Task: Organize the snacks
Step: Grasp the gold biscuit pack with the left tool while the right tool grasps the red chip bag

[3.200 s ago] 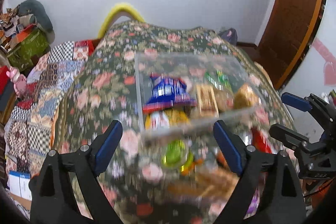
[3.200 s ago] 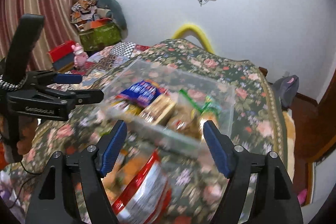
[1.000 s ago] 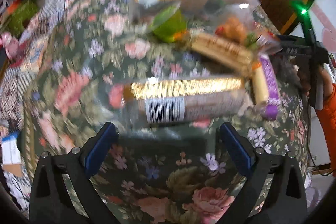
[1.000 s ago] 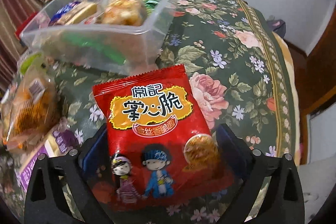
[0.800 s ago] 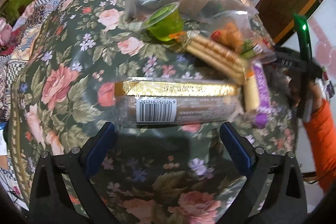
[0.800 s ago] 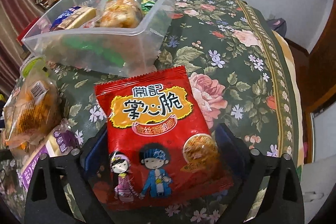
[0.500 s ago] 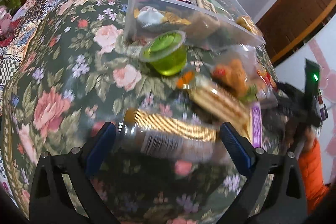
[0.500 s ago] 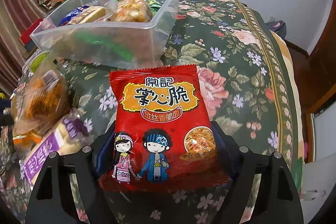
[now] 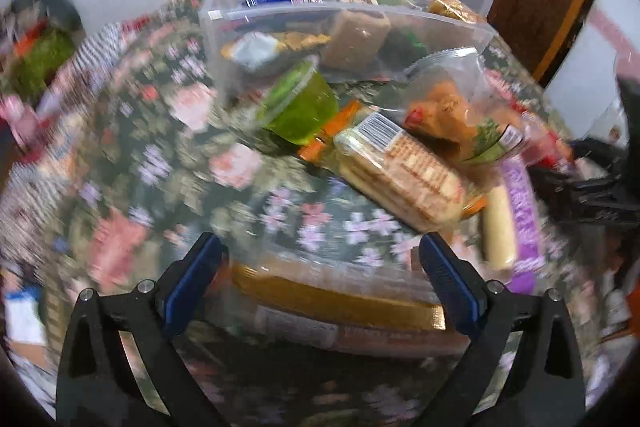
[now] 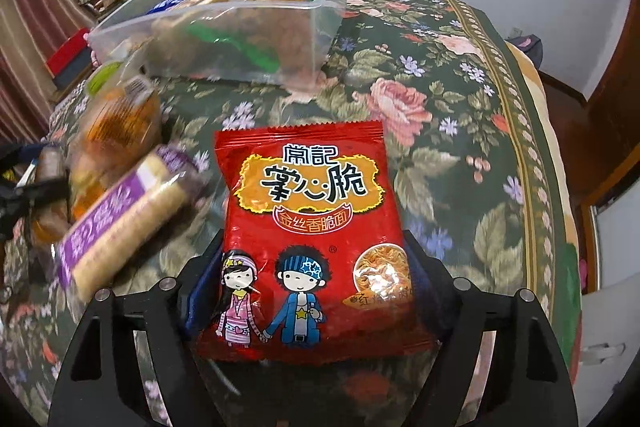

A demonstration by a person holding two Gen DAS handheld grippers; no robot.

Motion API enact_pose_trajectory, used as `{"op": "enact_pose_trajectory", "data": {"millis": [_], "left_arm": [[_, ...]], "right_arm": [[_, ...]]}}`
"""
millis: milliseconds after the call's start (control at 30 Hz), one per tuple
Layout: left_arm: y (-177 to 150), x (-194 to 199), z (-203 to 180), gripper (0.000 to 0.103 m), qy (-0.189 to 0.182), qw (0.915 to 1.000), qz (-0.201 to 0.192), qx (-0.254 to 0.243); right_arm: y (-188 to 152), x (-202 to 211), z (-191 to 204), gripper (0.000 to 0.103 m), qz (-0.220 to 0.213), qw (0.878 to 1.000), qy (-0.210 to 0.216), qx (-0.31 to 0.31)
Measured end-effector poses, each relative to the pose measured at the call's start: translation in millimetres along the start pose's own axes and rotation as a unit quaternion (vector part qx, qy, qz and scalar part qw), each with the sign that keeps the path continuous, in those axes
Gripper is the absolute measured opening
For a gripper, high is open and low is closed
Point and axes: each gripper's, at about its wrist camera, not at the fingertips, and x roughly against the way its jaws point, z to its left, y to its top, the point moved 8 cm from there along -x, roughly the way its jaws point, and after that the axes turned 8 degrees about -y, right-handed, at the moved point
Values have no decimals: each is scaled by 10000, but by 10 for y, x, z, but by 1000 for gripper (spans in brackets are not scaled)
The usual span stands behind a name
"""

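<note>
Right claw (image 10: 316, 283): my pads are clenched on the red noodle-snack packet (image 10: 308, 227).
Left claw (image 9: 320, 279): I see it released, gold-wrapped biscuit pack (image 9: 340, 303) between the pads.

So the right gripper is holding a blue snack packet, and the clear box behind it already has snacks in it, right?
Not quite: the packet held in the right gripper is red, not blue, as the right wrist view shows. The rest holds: the clear box behind it already has snacks in it.
</note>
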Motion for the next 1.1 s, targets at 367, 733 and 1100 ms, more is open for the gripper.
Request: {"op": "enact_pose_trajectory", "data": {"millis": [367,733,1100], "left_arm": [[-227,374,23,101,-241,9931,285,1113],[-208,-57,-271,101,-614,9805,576,1774],[-156,-110,-313,59,50,9968,56,798]], "right_arm": [[-145,135,15,72,-86,9997,85,-198],[-239,215,83,66,-230,9996,74,-129],[-194,236,-20,65,-283,9987,133,-402]]}}
